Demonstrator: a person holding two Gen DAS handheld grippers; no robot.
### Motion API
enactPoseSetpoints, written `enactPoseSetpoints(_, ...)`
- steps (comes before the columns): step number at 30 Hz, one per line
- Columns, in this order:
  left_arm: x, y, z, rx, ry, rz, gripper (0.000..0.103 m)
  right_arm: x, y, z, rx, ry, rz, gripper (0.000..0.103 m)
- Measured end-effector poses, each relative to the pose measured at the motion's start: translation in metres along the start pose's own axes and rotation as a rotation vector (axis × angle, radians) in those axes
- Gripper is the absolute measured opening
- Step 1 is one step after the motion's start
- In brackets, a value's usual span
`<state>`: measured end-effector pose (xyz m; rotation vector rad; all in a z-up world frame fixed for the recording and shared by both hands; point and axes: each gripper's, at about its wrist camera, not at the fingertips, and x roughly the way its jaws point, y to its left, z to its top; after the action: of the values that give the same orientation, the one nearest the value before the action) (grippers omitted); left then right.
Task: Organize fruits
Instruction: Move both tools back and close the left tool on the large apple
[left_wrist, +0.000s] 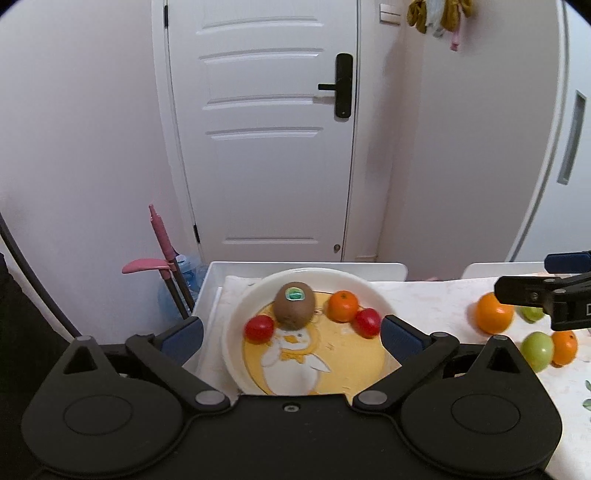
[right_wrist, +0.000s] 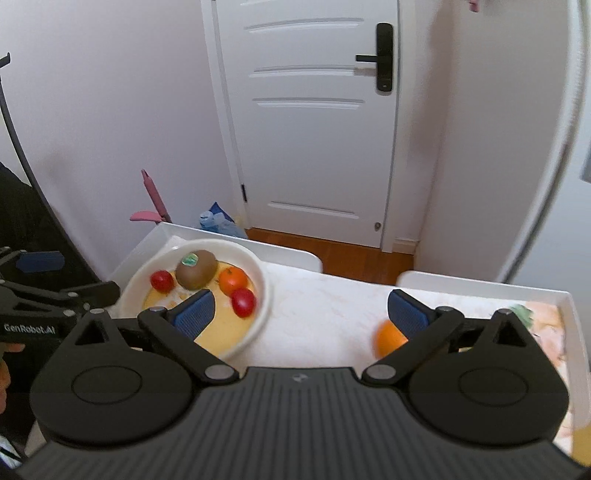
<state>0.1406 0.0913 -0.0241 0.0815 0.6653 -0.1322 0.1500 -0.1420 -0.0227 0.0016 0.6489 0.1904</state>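
My left gripper (left_wrist: 291, 332) is released and holds nothing; it hovers over the white bowl (left_wrist: 236, 314). In the bowl lie a kiwi (left_wrist: 294, 305), a mandarin (left_wrist: 343, 305) at 3 o'clock of it, and two red tomatoes (left_wrist: 259, 328) (left_wrist: 368, 322). My right gripper (right_wrist: 299, 314) is released too. An orange (right_wrist: 388, 338) lies on the table (right_wrist: 325, 314) beside its right finger (right_wrist: 406, 314).

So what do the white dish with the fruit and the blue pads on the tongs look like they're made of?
Dish: likely glazed ceramic, though melamine is possible; smooth, glossy white rim with a printed yellow duck centre. Blue pads: probably rubber or soft plastic; matte with a fine ribbed texture, set on hard black plastic fingers.
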Motion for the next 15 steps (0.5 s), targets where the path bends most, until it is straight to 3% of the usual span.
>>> enactPoseSetpoints(15,-0.022,-0.090,-0.026,0.002,0.021,-0.048,0.103,-0.041,-0.082,-0.059,-0.110,0.030,0.045,0.103)
